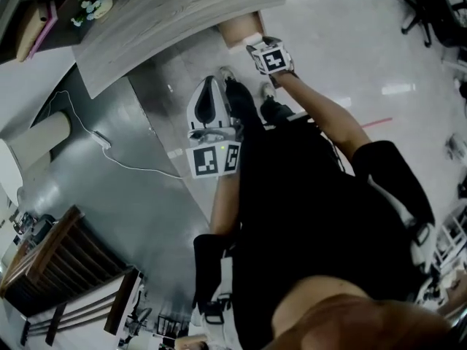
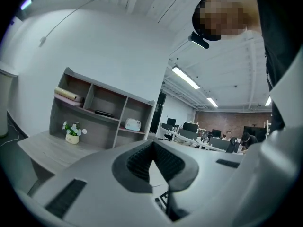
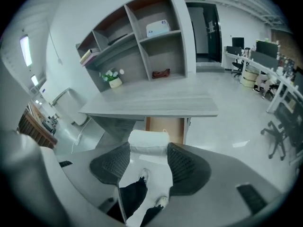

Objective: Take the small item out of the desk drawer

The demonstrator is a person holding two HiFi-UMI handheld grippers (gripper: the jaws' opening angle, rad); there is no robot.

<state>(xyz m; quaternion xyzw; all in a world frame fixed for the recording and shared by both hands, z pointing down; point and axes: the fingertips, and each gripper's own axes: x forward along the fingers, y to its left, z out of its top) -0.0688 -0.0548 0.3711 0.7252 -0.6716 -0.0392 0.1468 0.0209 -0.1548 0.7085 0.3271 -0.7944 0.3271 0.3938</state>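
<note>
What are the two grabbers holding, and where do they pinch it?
The right gripper pinches a small white roll by its two ends, between the tips of its jaws. The left gripper is shut and holds nothing.

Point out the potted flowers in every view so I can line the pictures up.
Head view: potted flowers top left, on the desk top.
Left gripper view: potted flowers at the left, below mid-height.
Right gripper view: potted flowers upper left of centre.
Shared landmark: the desk top they stand on.
</note>
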